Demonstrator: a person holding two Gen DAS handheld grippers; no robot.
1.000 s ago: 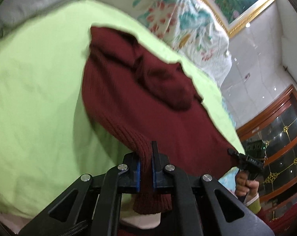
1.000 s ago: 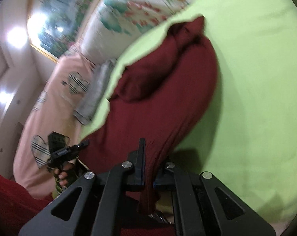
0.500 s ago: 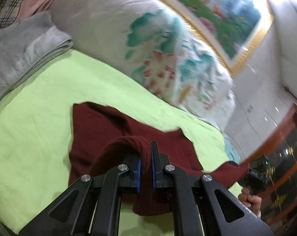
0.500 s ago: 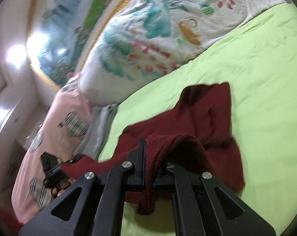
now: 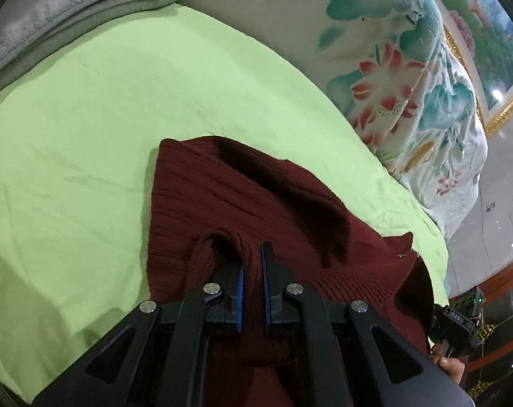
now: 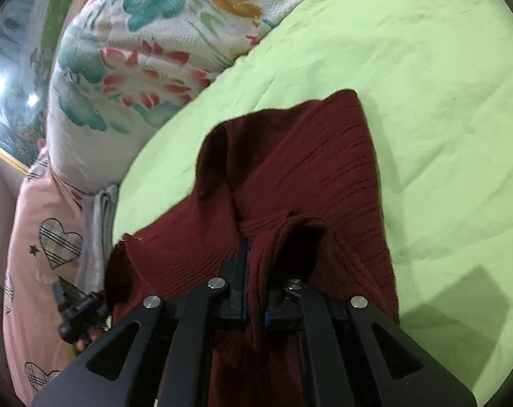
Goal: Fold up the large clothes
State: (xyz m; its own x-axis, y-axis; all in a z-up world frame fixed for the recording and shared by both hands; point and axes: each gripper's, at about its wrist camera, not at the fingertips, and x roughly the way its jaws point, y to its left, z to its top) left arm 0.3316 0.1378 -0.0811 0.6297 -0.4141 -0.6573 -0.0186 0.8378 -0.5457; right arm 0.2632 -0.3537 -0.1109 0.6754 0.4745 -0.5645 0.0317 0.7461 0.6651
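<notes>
**Maroon sweater pinched at both ends over a green bed**

A bed with a lime-green sheet fills both views, lightly creased. Behind it hangs a gilt-framed painting, and dark wooden cabinets with gold trim stand at the far right of the left wrist view. A white quilt printed with lotus flowers is heaped along the sheet's far edge, with a folded grey blanket and a pink cover with plaid hearts beside it.

The maroon ribbed-knit sweater lies on the sheet, doubled over itself in soft folds, its near edge lifted.

The left tongs are clenched on a bunched ribbed hem. The right tongs likewise grasp a gather of the knit. Each tool's black frame hides the sweater's nearest part.
</notes>
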